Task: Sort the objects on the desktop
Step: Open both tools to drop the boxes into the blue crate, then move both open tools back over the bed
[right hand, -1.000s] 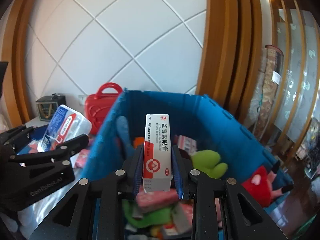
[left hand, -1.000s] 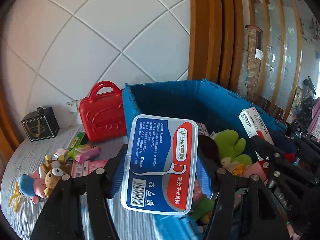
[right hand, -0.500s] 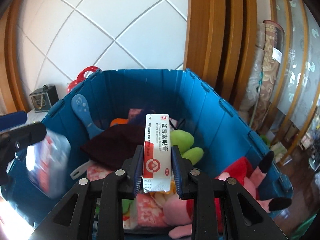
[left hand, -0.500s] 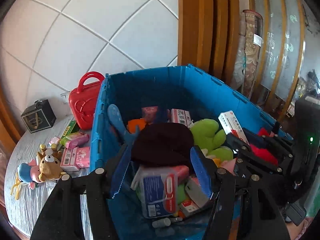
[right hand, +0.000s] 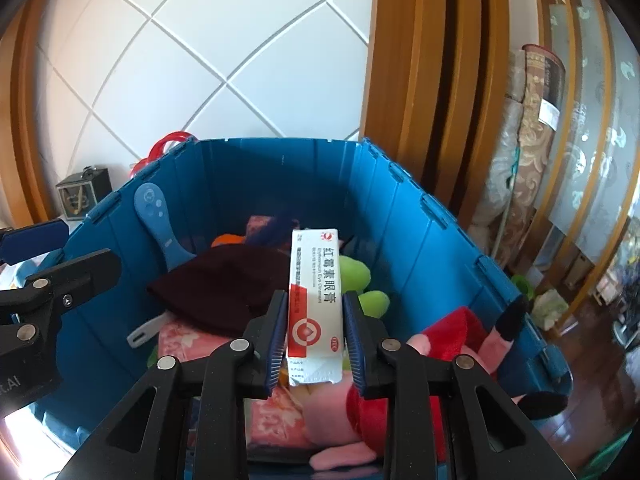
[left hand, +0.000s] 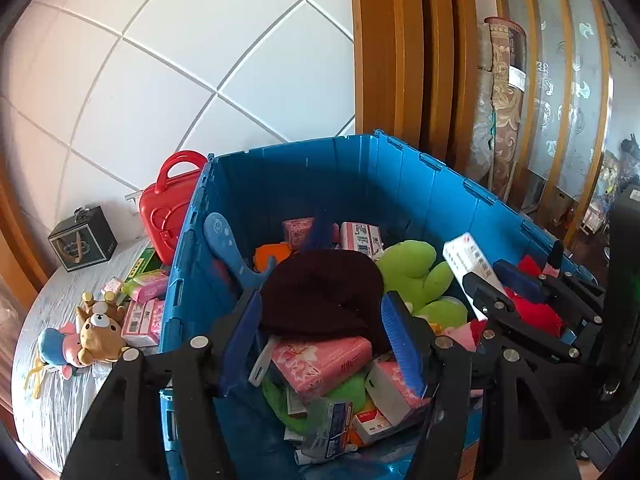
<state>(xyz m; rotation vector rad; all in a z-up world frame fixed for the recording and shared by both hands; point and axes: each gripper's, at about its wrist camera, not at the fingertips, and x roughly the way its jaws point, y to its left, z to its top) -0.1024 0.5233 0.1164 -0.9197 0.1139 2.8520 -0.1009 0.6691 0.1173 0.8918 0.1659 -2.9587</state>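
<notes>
A big blue crate (left hand: 400,184) holds several things: a dark brown cap (left hand: 320,292), a green plush (left hand: 412,264), pink packs, small boxes and the clear floss-pick box (left hand: 328,428) near its front. My left gripper (left hand: 320,340) hangs open and empty over the crate. My right gripper (right hand: 314,336) is over the crate (right hand: 420,216), its blue pads slightly apart beside a white and red ointment box (right hand: 316,300) that stands tilted between them. That box also shows in the left wrist view (left hand: 470,262).
On the grey table left of the crate lie a red toy case (left hand: 168,208), a black cube box (left hand: 82,240), a bear plush (left hand: 98,332), a blue and pink plush (left hand: 54,346) and pink packs (left hand: 142,320). Wooden frames and rolled rugs stand to the right.
My left gripper opened and the floss-pick box fell into the crate. Both grippers moved over the crate. The right pads have loosened around the ointment box, which now tilts.
</notes>
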